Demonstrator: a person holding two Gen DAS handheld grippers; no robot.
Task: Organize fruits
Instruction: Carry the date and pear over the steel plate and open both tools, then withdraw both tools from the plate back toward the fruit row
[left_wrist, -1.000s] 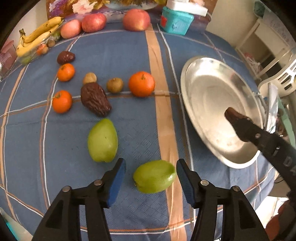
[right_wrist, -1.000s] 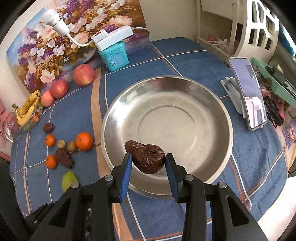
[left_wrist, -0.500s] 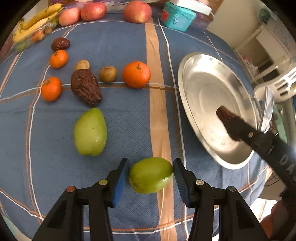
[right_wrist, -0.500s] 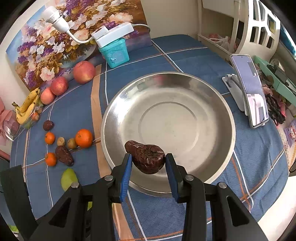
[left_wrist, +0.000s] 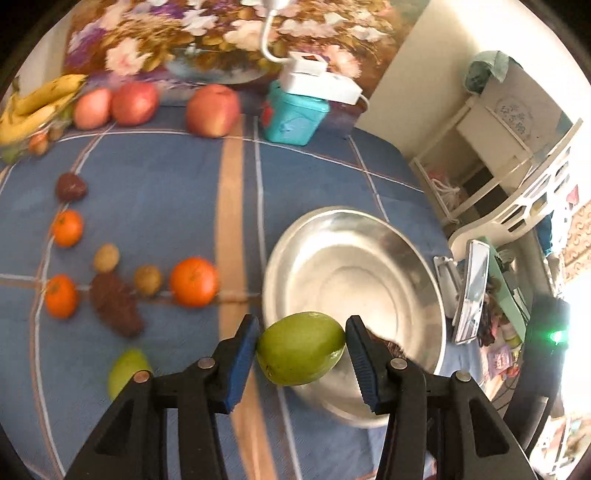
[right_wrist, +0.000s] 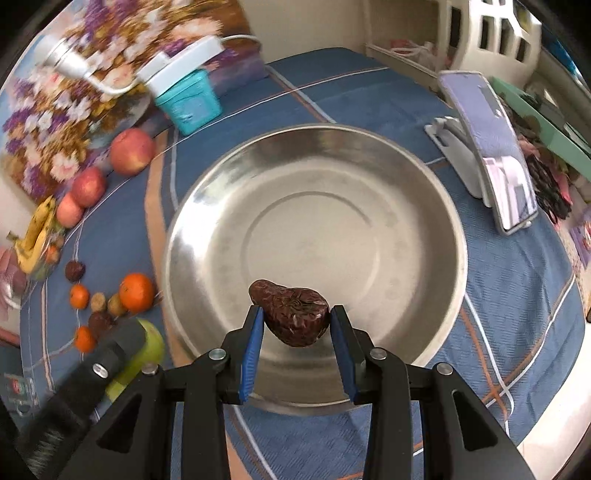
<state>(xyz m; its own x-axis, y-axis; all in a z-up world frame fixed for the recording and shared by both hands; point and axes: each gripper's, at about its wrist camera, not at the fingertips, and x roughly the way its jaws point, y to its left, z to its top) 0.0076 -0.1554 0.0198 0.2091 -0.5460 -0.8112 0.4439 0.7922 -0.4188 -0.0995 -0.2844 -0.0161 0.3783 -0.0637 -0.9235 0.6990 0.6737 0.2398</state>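
My left gripper (left_wrist: 301, 349) is shut on a green fruit (left_wrist: 301, 348) and holds it in the air at the near left rim of the steel bowl (left_wrist: 354, 240). My right gripper (right_wrist: 295, 325) is shut on a wrinkled brown fruit (right_wrist: 291, 317), held over the near inside of the steel bowl (right_wrist: 317, 206). In the right wrist view the left gripper and its green fruit (right_wrist: 149, 341) show at lower left. A second green fruit (left_wrist: 127, 367), oranges (left_wrist: 192, 281) and a brown fruit (left_wrist: 114, 304) lie on the blue cloth at the left.
Apples (left_wrist: 212, 110), bananas (left_wrist: 37, 101) and a teal box (left_wrist: 295, 112) stand at the table's back. A phone on a stand (right_wrist: 491, 162) is right of the bowl. A white chair (left_wrist: 532, 195) stands beyond the table's right edge.
My left gripper closed on the green fruit, lifted it off the cloth and moved it right toward the bowl. My right gripper moved slightly forward over the bowl, still holding the brown fruit.
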